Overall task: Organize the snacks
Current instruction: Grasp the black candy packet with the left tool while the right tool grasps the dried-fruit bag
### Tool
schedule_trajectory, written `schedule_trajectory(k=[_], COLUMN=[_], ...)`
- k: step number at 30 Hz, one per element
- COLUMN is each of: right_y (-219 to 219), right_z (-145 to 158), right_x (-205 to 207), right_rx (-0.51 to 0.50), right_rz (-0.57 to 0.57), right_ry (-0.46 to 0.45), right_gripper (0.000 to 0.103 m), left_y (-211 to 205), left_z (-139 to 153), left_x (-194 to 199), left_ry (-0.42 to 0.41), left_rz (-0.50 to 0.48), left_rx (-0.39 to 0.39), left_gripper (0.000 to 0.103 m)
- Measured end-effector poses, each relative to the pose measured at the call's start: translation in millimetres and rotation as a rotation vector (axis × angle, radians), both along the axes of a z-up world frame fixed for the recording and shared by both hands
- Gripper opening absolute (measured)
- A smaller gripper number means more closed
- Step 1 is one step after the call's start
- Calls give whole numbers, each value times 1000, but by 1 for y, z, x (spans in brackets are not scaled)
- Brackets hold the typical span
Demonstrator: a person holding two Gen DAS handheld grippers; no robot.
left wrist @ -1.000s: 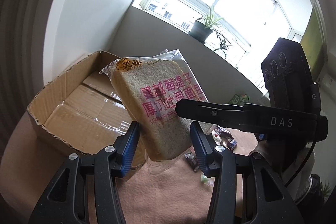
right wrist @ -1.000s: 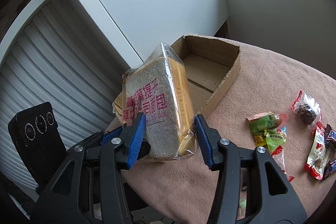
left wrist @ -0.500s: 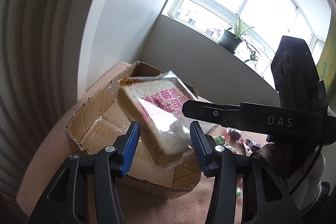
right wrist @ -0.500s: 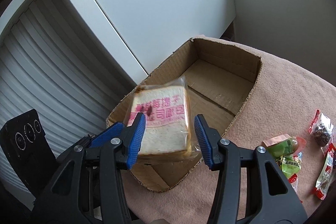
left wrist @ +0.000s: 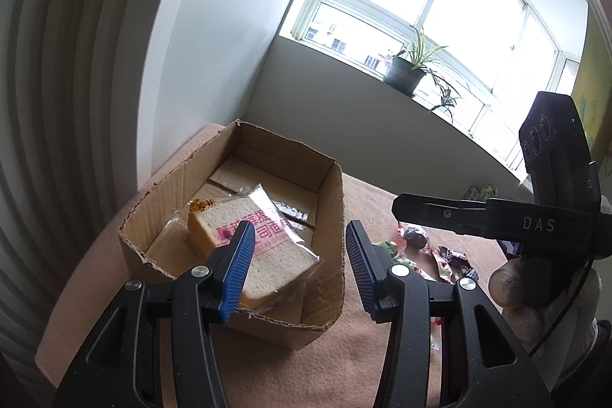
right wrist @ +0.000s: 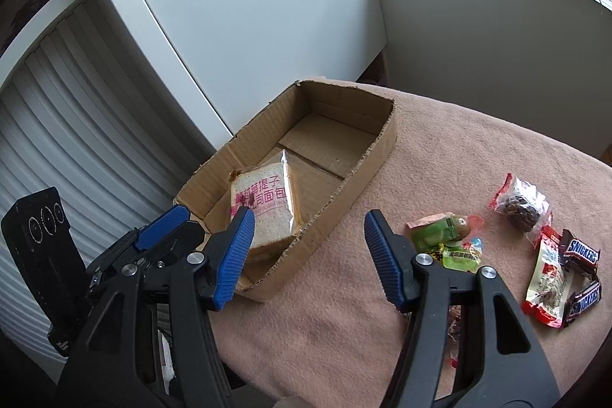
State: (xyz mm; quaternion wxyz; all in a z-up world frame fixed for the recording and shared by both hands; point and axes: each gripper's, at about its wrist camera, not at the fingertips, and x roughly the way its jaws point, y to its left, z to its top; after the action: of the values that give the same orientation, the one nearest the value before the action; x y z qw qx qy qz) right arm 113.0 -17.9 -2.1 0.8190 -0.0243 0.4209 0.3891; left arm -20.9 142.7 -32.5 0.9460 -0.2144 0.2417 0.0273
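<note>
Right wrist: bread inside box.

1 cardboard box, 1 bagged bread loaf, 2 Snickers bars, 2 green snack packets, 1 dark-filled clear packet, 1 red-and-white packet, 1 potted plant.

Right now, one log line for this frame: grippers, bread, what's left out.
left gripper: open | right gripper: open | bread pack: in cardboard box | Snickers bars, green candies: on blanket
</note>
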Motion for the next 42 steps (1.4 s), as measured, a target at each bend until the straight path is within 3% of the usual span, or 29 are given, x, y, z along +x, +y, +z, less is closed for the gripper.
schedule_trajectory(k=[6, 13, 24, 34, 42], right_y=[-57, -101, -101, -87, -90], right_z=[-5, -33, -72, -89, -105], right_x=[-14, -14, -1, 19, 41], right_rx=[-23, -94, -181, -235, -210], right_rz=[-99, -167, -80, 13, 33], right_ry=[-17, 4, 36, -4, 42], right_gripper=[63, 63, 63, 69, 69], left_y=[-28, -62, -105, -139, -146], left_z=[0, -3, -35, -52, -61], left_x=[4, 12, 38, 60, 75], left_ry=[5, 32, 181, 283, 328], left_rz=[-73, -168, -319, -359, -350], left_rx=[27, 40, 29, 103, 138], left_gripper=[47, 49, 49, 50, 49])
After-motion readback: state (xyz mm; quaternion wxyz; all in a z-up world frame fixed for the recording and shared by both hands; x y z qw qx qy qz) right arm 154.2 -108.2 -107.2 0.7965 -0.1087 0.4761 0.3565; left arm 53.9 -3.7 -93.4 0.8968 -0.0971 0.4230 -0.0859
